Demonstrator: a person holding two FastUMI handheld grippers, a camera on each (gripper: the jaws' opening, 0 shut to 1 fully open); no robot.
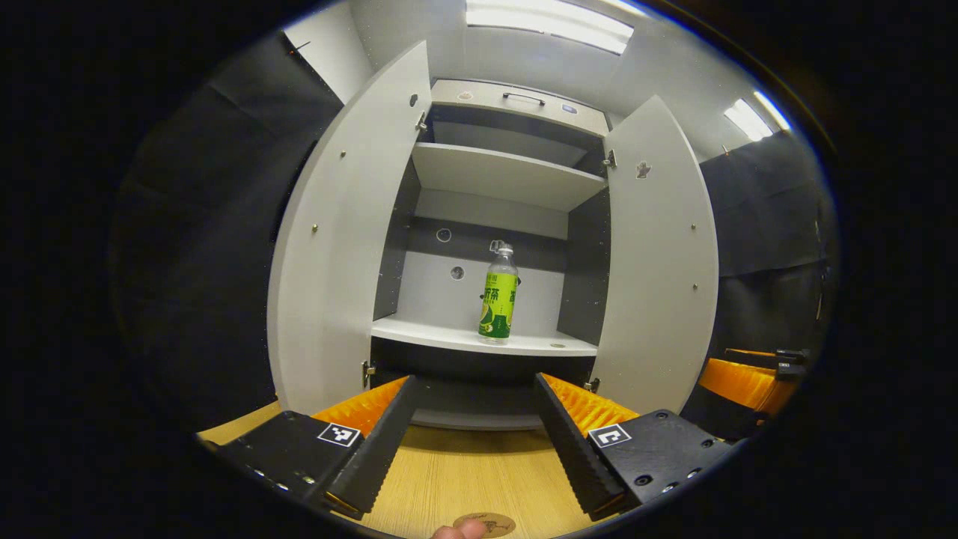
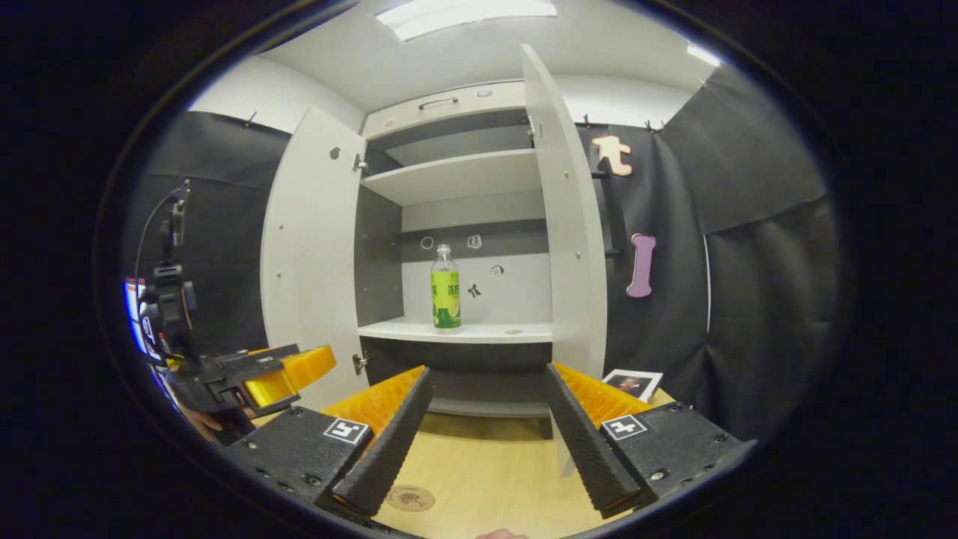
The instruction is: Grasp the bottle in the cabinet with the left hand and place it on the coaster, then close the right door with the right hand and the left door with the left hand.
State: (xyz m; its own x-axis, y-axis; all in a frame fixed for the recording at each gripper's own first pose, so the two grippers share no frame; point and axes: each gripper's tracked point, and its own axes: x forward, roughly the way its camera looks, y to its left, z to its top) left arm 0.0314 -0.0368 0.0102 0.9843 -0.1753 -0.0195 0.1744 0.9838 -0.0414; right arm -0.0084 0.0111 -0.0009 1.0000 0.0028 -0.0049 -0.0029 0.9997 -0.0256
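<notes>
Looking along the left gripper (image 1: pixel 473 438) in the left gripper view, we see its two fingers spread wide apart with nothing between them, hovering over the wooden table (image 1: pixel 464 479). Straight ahead at twelve o'clock stands the cabinet (image 1: pixel 509 112), both doors swung open: the left door (image 1: pixel 344 247) at about ten o'clock and the right door (image 1: pixel 658 262) at about two o'clock. The bottle (image 1: pixel 498 293) stands upright on the lower shelf (image 1: pixel 449 333), a little right of the shelf's middle, well apart from our fingers. The coaster (image 1: pixel 490 522) lies flat on the table at six o'clock, close beneath the gripper, with a fingertip (image 1: pixel 458 531) of a hand just beside its near edge. At four o'clock we catch part of the other gripper off to the side.

In the right gripper view, the right gripper (image 2: pixel 486 434) also has its fingers held wide apart, gripping nothing, above the same table (image 2: pixel 486 471). The bottle (image 2: pixel 444 287) sits at twelve o'clock on the shelf (image 2: pixel 486 331), left of centre between the open doors (image 2: pixel 307 254). The coaster (image 2: pixel 409 497) lies at seven o'clock near the tip of one finger. The left gripper (image 2: pixel 288 374) shows at nine o'clock, near the left door's lower edge, its fingers pointing toward the cabinet.
</notes>
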